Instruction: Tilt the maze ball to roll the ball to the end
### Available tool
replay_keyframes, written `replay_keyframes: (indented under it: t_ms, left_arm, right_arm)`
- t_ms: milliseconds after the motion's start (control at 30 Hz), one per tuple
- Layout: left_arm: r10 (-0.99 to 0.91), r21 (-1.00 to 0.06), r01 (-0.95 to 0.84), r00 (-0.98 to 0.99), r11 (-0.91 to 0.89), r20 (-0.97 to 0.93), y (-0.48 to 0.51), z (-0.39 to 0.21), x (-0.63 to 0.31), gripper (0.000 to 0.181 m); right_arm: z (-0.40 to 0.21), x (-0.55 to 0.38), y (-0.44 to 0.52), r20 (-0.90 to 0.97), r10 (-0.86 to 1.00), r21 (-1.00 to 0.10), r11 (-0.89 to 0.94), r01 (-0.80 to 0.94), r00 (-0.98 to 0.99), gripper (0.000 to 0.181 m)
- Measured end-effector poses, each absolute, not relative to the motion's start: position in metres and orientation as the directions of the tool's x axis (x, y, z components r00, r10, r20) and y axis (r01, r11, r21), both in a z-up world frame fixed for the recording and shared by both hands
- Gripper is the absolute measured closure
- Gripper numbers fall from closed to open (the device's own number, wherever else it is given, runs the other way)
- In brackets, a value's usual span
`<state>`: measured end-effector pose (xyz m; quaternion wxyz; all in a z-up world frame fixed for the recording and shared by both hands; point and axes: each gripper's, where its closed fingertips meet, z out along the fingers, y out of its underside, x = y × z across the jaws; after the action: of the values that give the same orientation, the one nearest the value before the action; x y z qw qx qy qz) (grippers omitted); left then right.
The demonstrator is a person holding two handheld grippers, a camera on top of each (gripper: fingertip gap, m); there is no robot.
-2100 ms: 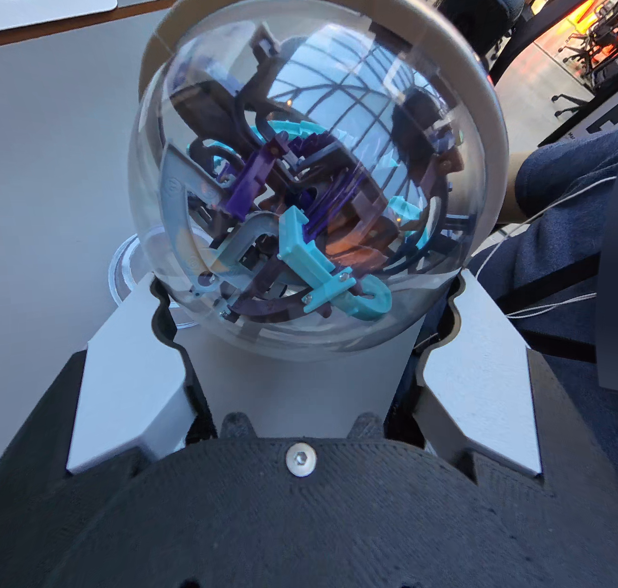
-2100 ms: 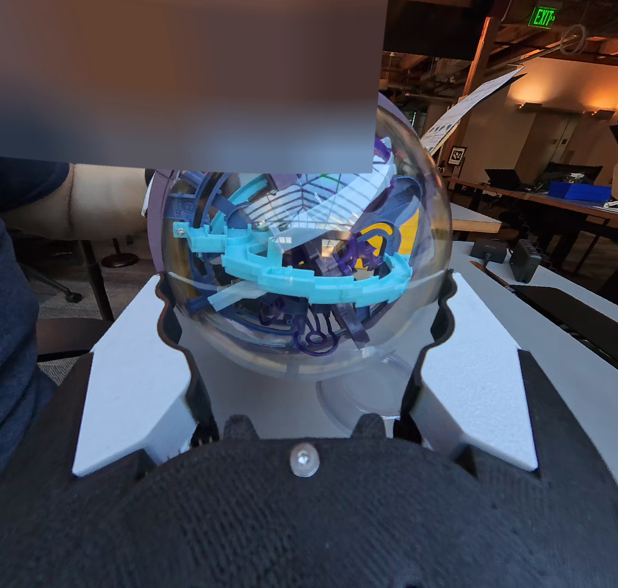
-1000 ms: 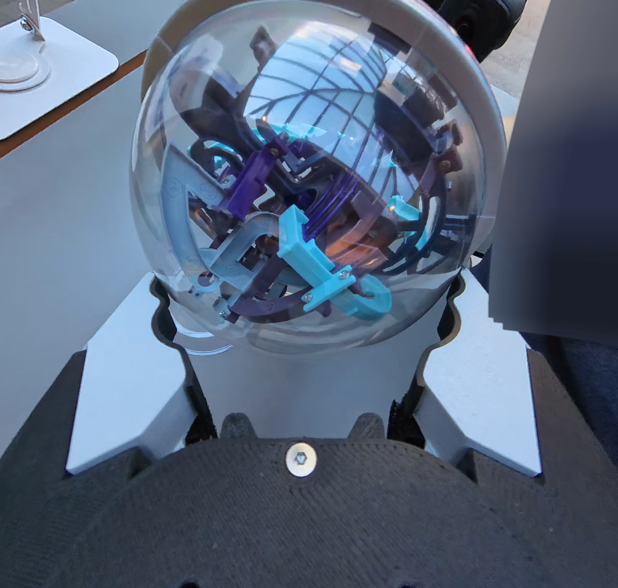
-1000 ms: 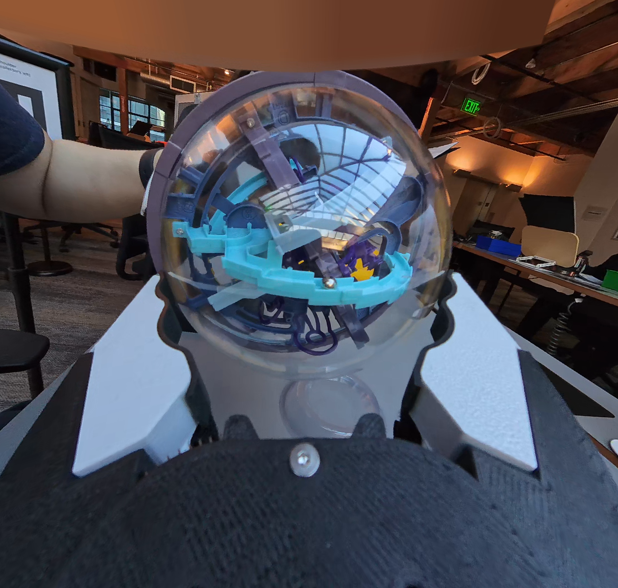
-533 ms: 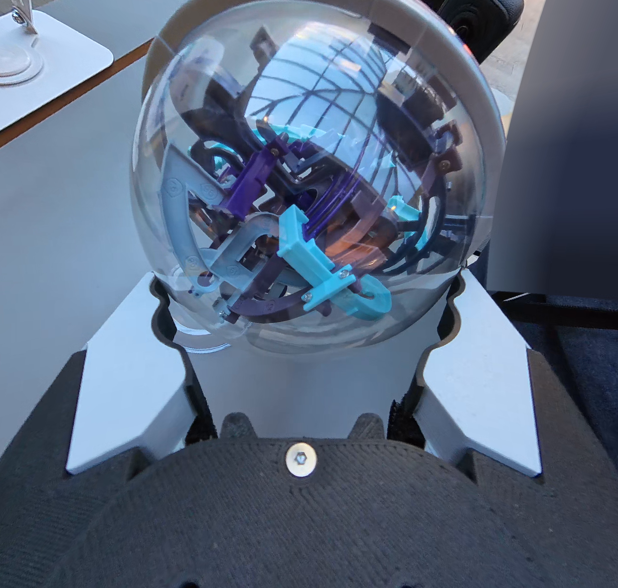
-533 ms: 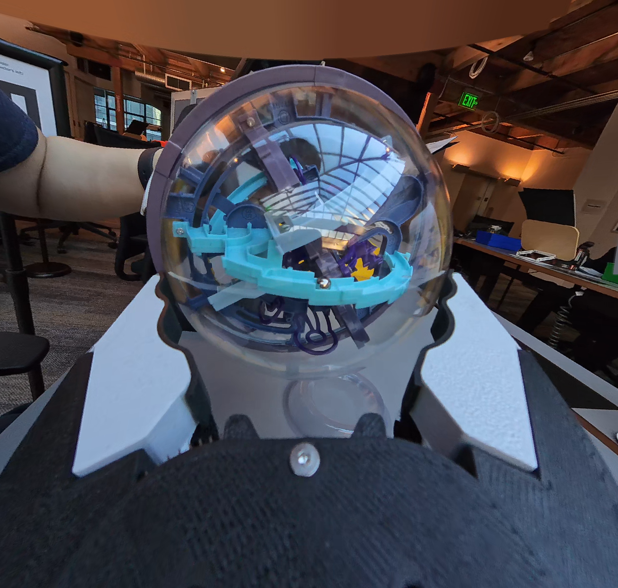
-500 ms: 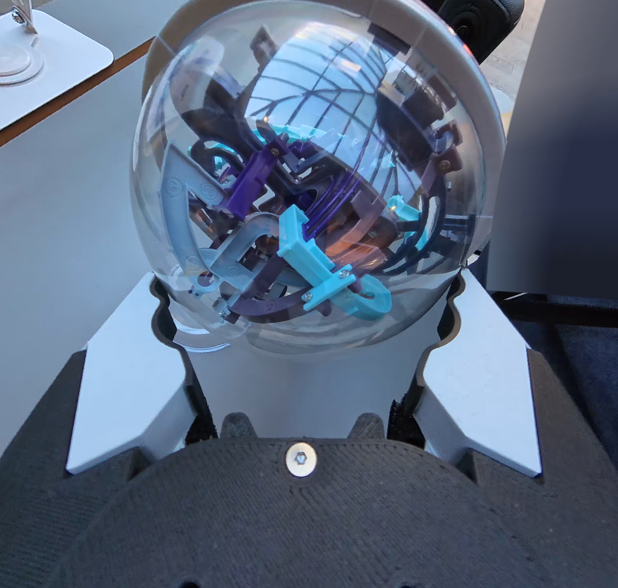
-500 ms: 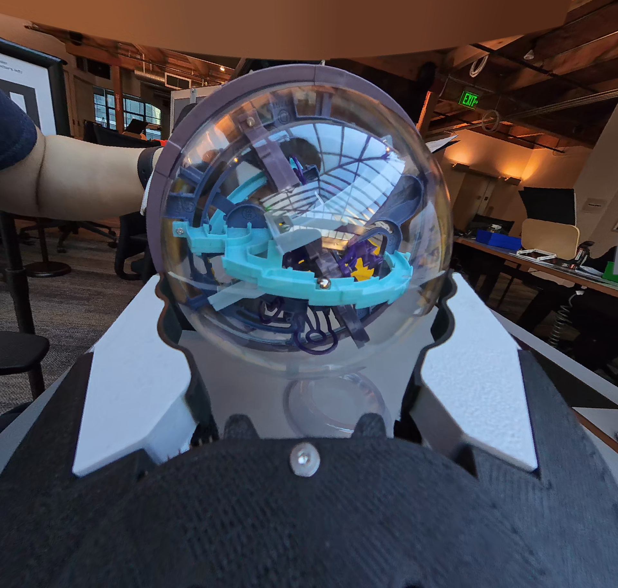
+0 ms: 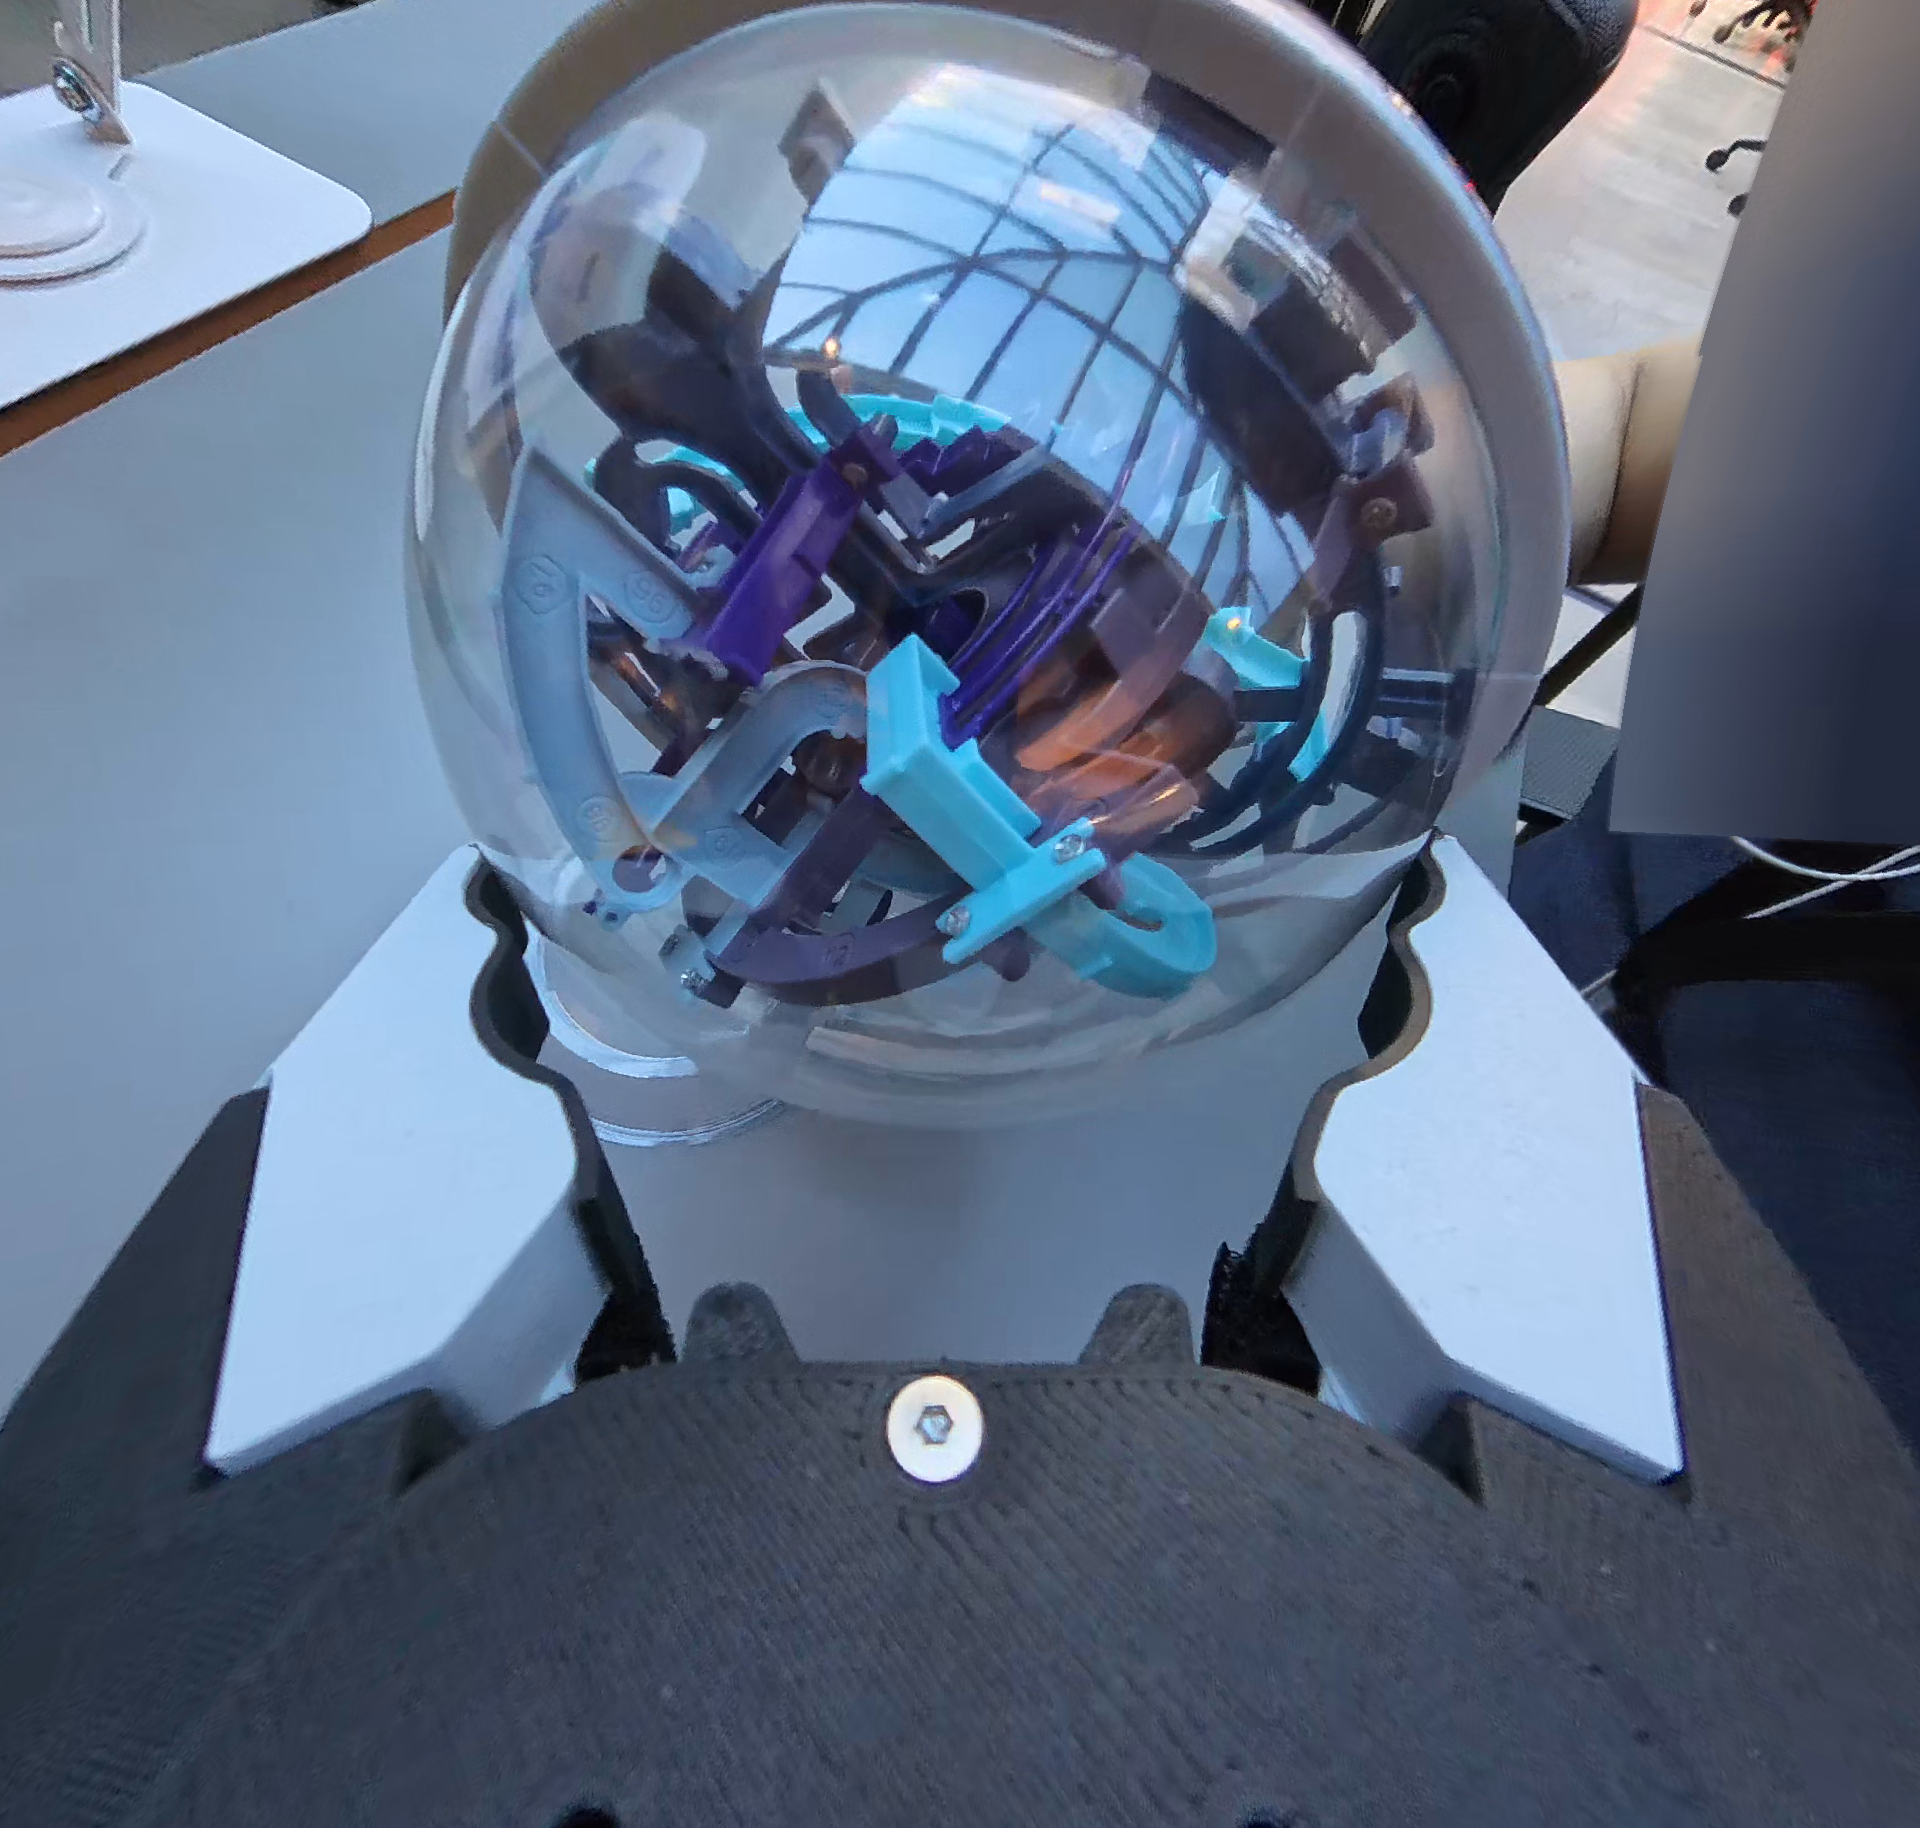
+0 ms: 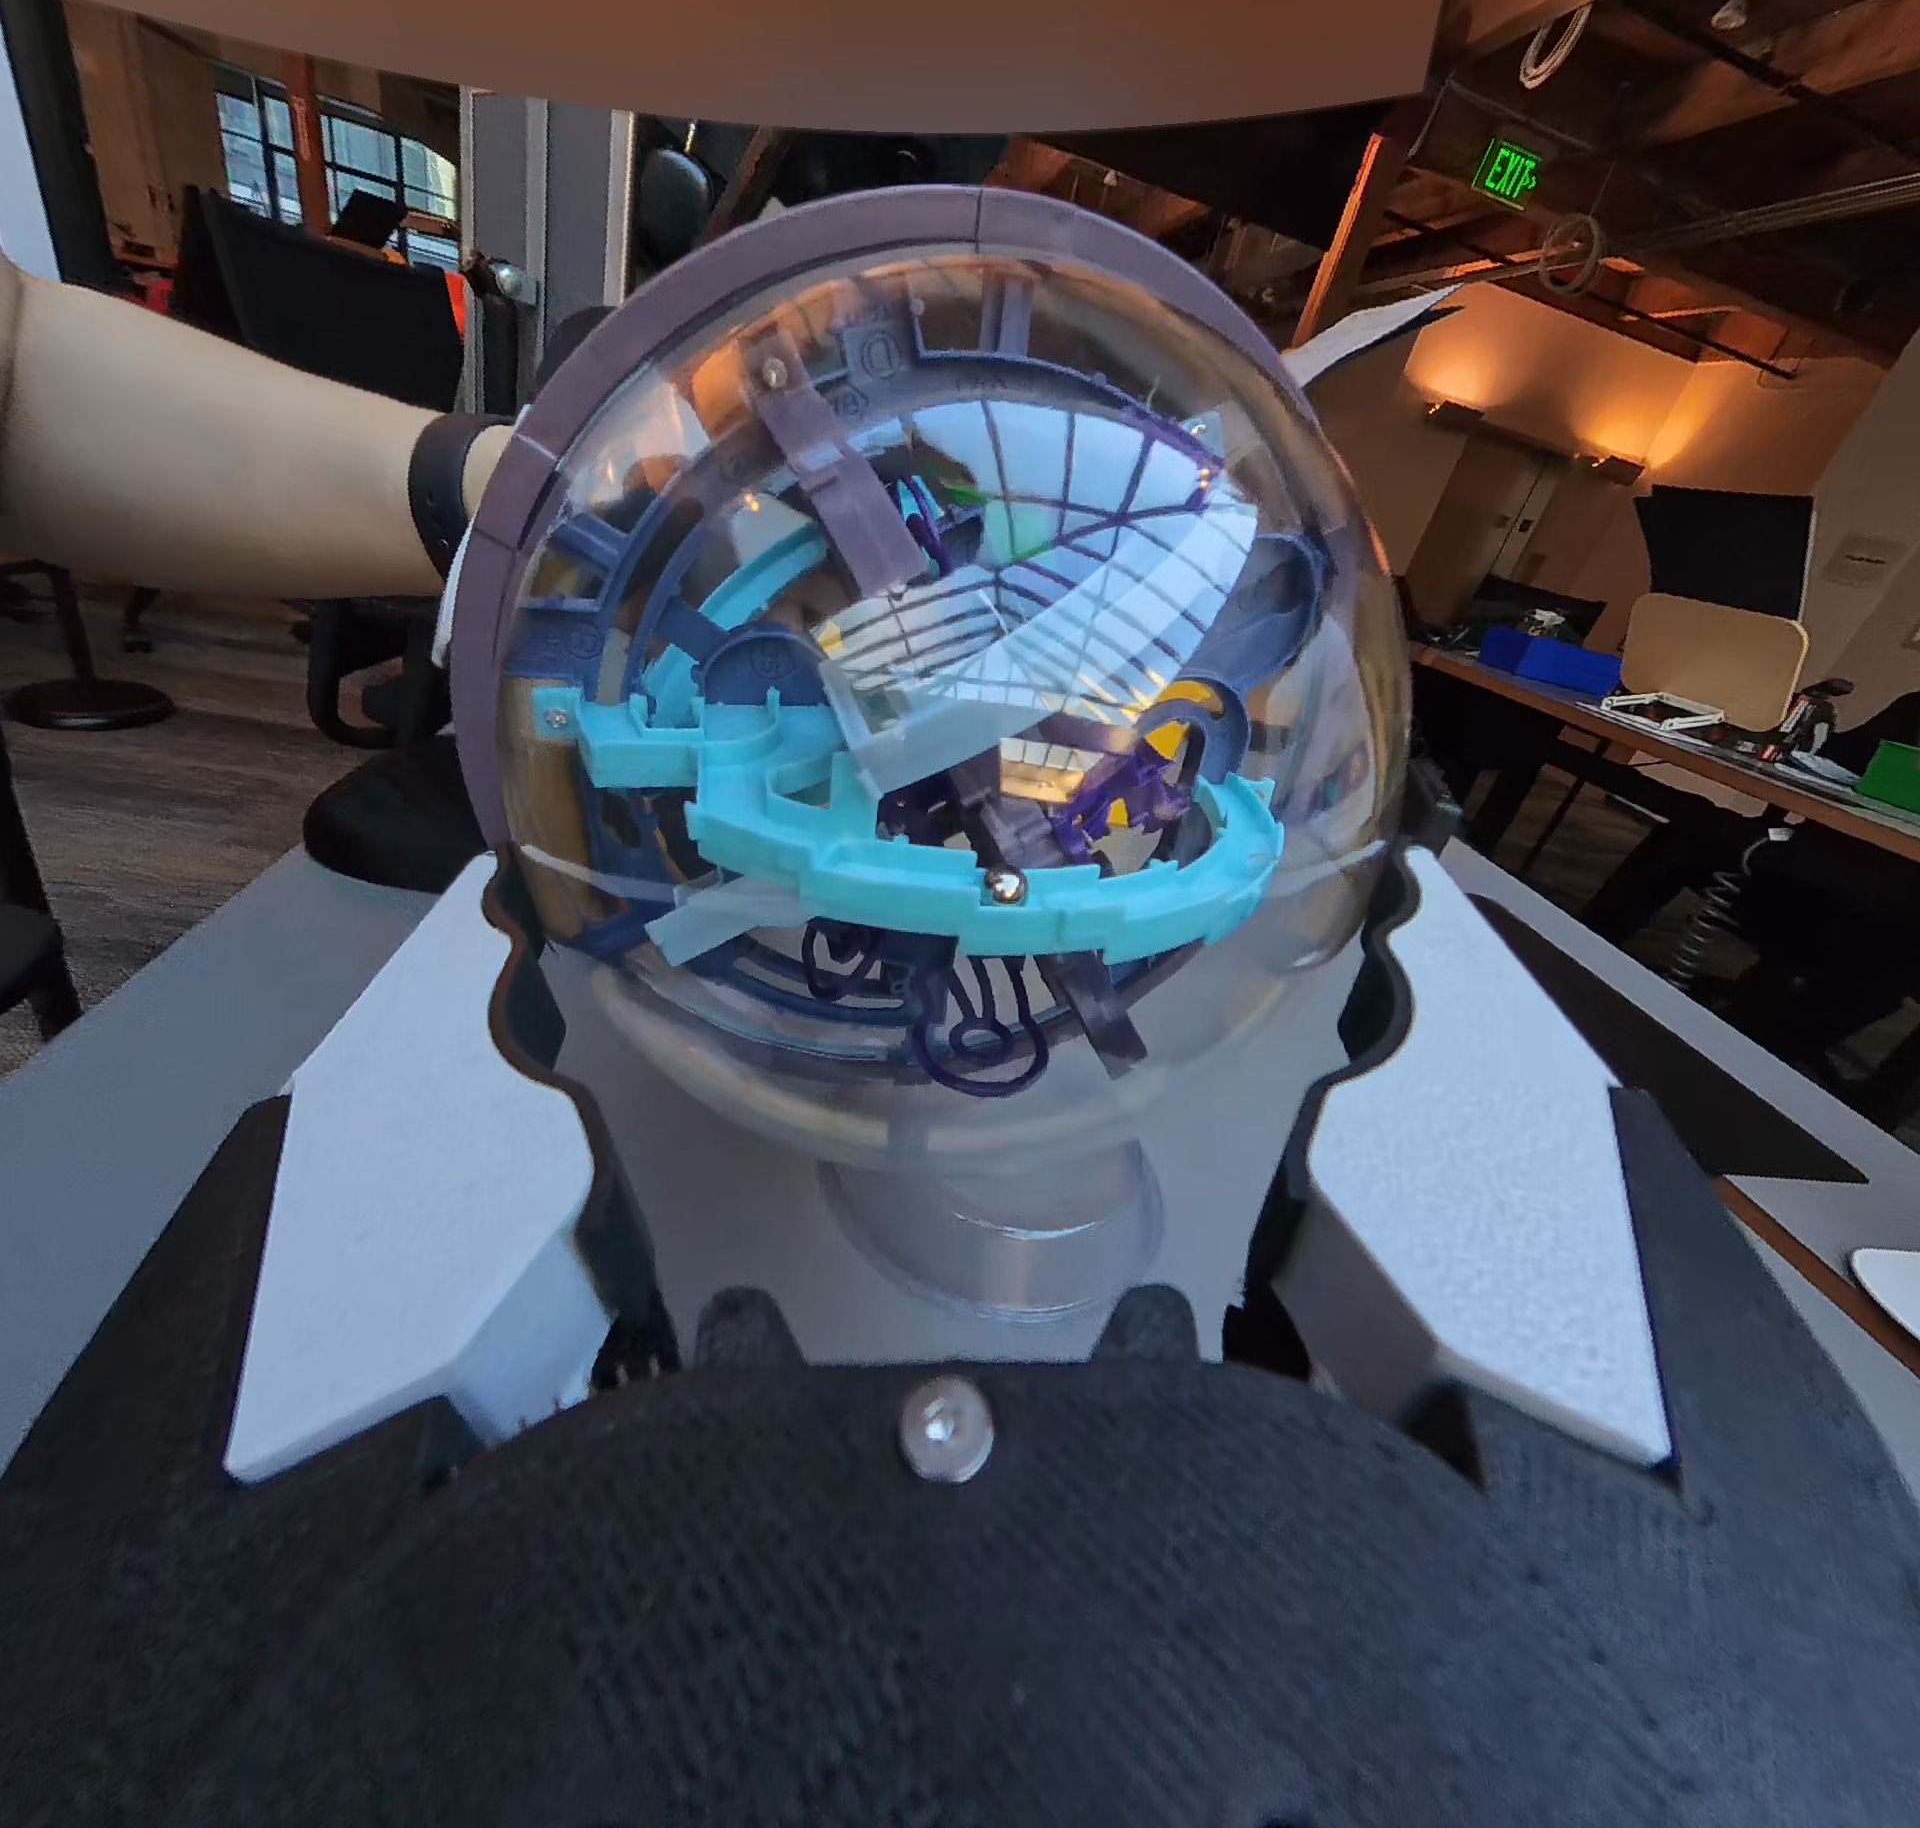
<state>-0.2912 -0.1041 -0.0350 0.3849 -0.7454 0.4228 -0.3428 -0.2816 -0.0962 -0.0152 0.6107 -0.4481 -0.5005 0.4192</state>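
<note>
A shared office or lab workspace: exposed wooden ceiling beams (image 10: 1704, 2), a green exit sign (image 10: 1509, 173), long worktables (image 10: 1662, 750) with equipment far right, office chairs (image 10: 353, 666) on carpet far left, and warm wall lamps (image 10: 1455, 407).

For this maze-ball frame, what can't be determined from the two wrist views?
- Small steel ball: visible only in the right wrist view, on the turquoise track; hidden by maze parts in the left wrist view.
- Track's end: lost among overlapping pieces and window glare on the maze ball.
- Clear stand: mostly covered by the sphere.
- Finger contact: sphere's curve hides it.
</note>
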Motion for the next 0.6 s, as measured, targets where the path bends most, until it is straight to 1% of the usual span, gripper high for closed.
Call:
replay_keyframes:
  t_ms: [167,600]
  left_arm:
    - [-0.895,-0.886,-0.316,0.399,-0.339,0.199,-0.095,-0.049,-0.300,0.023]
    - [-0.893,-0.894,-0.299,0.403,-0.334,0.199,-0.074,-0.071,-0.317,0.023]
  right_arm:
    - [-0.030,-0.292,-0.088,0.240,0.961,-0.970,0.244,-0.014,0.140,0.027]
    - [-0.055,-0.309,-0.066,0.245,0.960,-0.969,0.238,0.066,0.133,0.027]
